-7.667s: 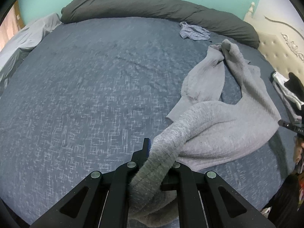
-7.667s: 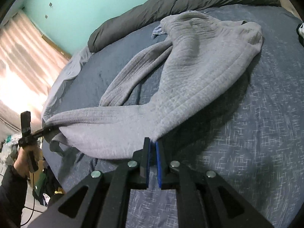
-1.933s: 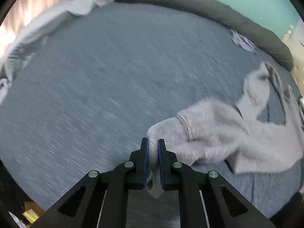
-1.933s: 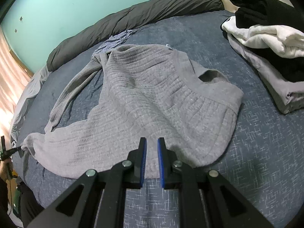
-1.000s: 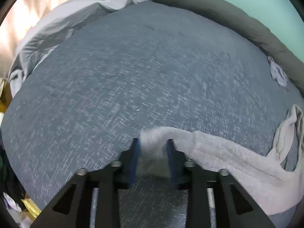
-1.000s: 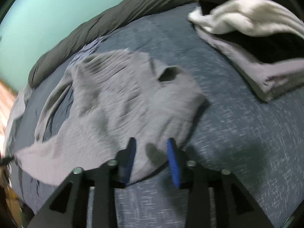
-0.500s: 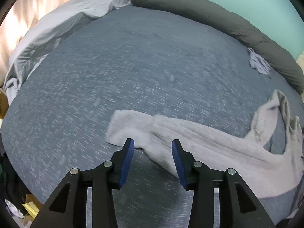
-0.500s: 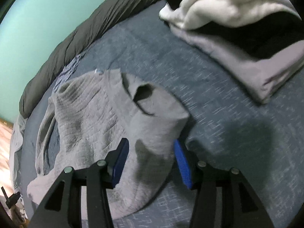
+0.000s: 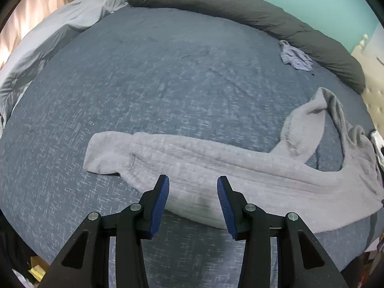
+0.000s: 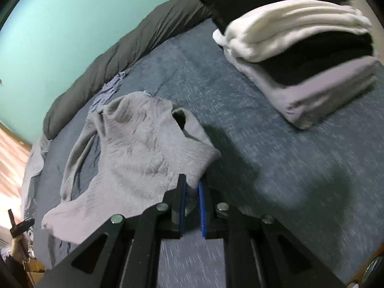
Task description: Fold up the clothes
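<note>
A grey knit sweater (image 9: 216, 163) lies stretched across the dark blue bed (image 9: 156, 72), one end at the left and its sleeves bunched at the right. My left gripper (image 9: 193, 184) hangs open just above the near edge of the sweater, with nothing between its blue pads. In the right wrist view the sweater (image 10: 134, 148) spreads away to the left, its neck opening facing up. My right gripper (image 10: 191, 184) is closing, and its pads pinch the near corner of the sweater by the shoulder.
A stack of folded clothes (image 10: 300, 48) in black, white and lilac sits on the bed to the right. A rolled dark duvet (image 9: 240, 7) lines the far edge, with a small blue-grey garment (image 9: 296, 58) beside it. A pale sheet (image 9: 60, 28) is heaped at the left.
My left gripper let go of the sweater's end, opened and drew back along the garment. My right gripper moved onto the sweater's corner and closed on it.
</note>
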